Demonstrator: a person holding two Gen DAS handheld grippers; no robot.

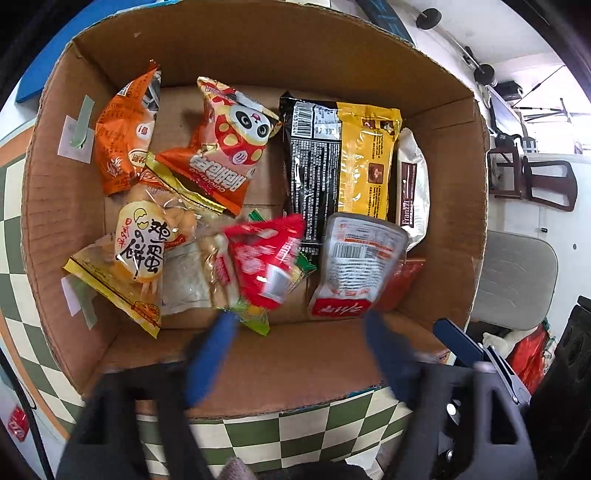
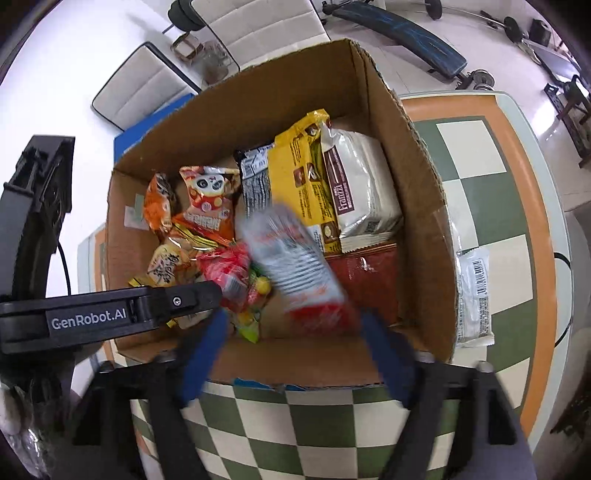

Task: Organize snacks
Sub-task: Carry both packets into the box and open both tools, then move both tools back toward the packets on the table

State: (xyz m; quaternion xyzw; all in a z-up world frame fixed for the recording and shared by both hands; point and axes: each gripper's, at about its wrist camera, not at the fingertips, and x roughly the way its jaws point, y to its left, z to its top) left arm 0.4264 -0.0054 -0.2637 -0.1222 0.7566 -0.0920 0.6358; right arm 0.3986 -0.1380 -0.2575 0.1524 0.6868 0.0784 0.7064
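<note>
Cardboard box (image 1: pixel 258 48) filling mid-frame: I am hovering both grippers over its near edge, the left gripper (image 1: pixel 295 325) and right gripper (image 2: pixel 291 328) spread wide, gripping nothing. A blurred white-and-red packet (image 2: pixel 299 273) is landing among the snacks. One white packet (image 2: pixel 474 295) is lying outside, at right; I judge that next.

White glossy floor (image 2: pixel 55 74) is reflecting daylight. A green-and-cream checkered tabletop (image 2: pixel 480 206) with an orange border is filling the foreground. Two pale cushioned chairs (image 2: pixel 147 81) are standing beyond it. A dark blue weight bench (image 2: pixel 406 33) is lying on the floor near a barbell (image 1: pixel 458 40). Dark wooden chairs (image 1: pixel 535 173) are sitting farther off. Another pale chair seat (image 1: pixel 517 273) is showing beside the table.
</note>
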